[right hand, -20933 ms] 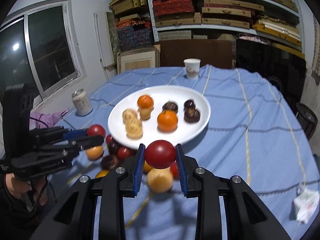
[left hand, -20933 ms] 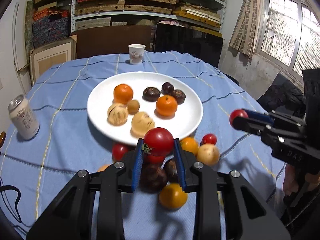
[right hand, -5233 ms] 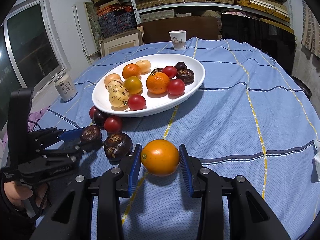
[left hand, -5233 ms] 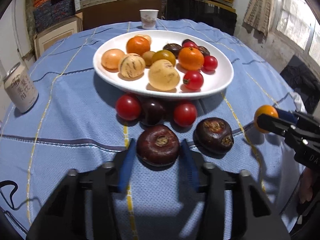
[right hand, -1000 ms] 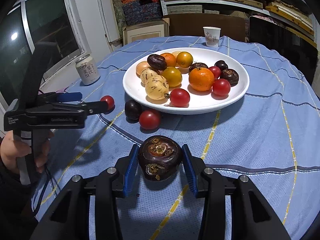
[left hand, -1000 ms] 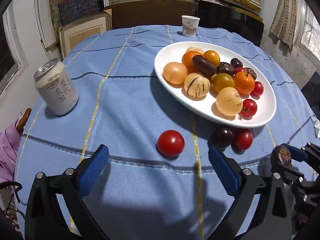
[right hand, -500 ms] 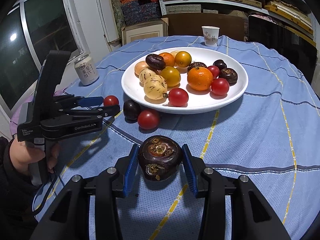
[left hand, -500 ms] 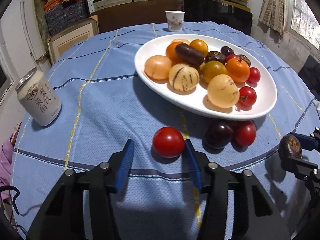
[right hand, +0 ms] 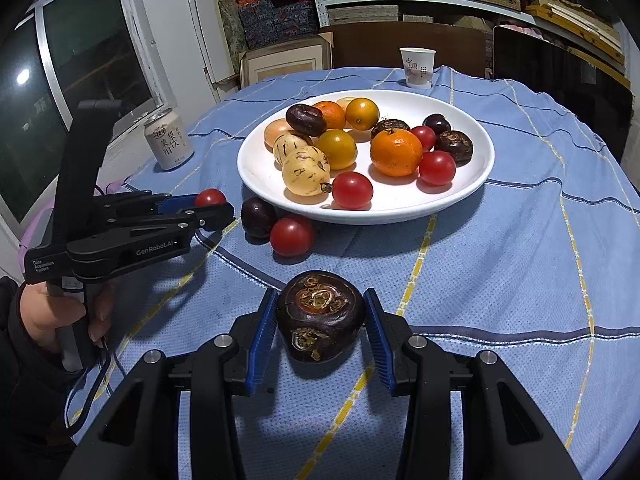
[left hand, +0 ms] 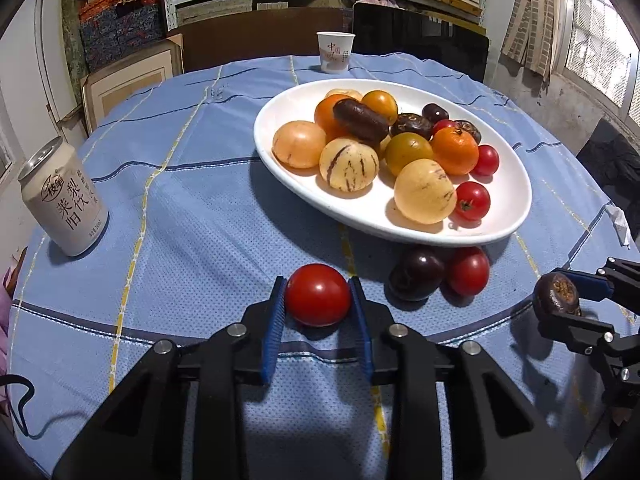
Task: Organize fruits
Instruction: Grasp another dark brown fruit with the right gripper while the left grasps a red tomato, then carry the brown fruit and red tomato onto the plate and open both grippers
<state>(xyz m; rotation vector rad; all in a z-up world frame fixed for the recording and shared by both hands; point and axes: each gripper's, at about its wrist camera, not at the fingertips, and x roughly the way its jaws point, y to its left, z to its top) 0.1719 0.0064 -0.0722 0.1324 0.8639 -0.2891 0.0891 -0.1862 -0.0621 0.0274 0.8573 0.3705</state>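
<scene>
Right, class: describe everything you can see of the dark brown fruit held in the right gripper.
The dark brown fruit is round and squat, with a glossy, purplish-brown skin and dry, tan, scabby rings on its top and front. It sits between the blue pads of the right gripper, whose jaws are shut on its sides, just above the blue tablecloth, in front of the white plate.

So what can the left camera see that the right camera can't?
Only the left wrist view shows the curtain and the bright window beside it. Only the right wrist view shows the person's hand holding the left tool, and a dark window. Both show the white plate of fruit, the can, the paper cup, the red tomato that the left tool has just closed on, and the dark fruit in the right tool.
</scene>
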